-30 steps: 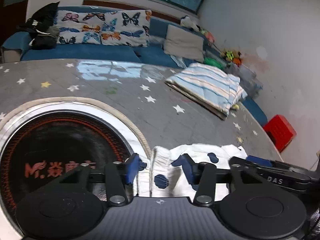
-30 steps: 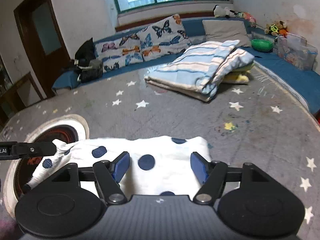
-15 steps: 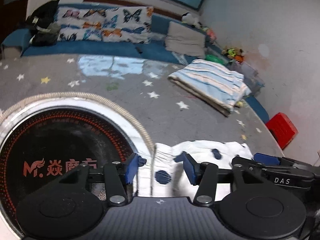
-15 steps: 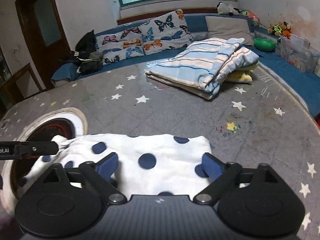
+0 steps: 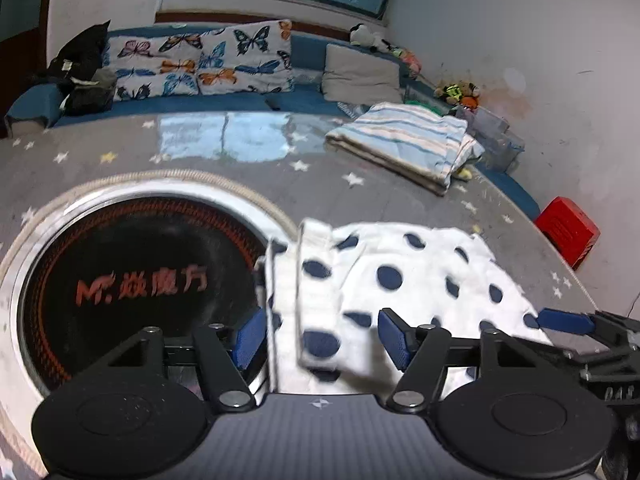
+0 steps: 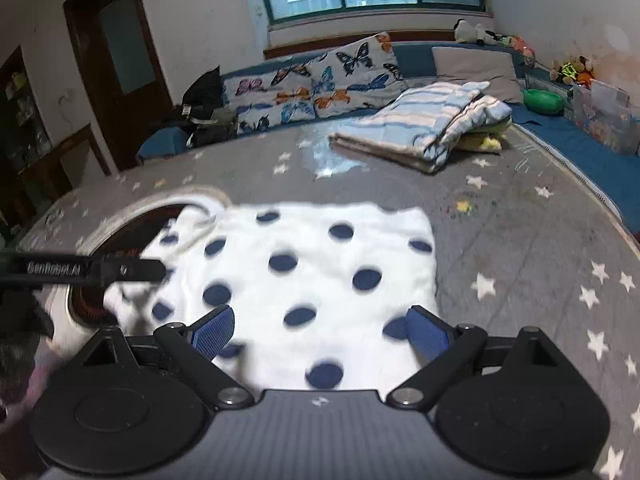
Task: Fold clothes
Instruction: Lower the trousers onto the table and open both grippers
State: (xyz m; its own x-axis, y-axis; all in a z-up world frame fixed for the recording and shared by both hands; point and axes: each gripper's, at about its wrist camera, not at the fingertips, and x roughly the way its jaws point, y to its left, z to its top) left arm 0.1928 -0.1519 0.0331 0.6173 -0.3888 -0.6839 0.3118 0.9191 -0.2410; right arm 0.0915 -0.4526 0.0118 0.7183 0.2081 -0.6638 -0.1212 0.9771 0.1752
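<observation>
The polka-dot garment (image 6: 316,276) lies flat on the table (image 6: 520,240), long axis running left-right ahead of both grippers. Right hand-held gripper (image 6: 320,334) gapes wide; left hand-held gripper (image 5: 320,338), just opening, apparently grips nothing.

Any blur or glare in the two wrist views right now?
Left wrist: the white garment with navy dots is motion-smeared near the jaws, and window glare lies on the grey star-print table cover. Right wrist: the garment's dots are smeared too and a small glare patch shows, while the folded striped blanket is sharper. Both views are fisheye-curved.
</observation>
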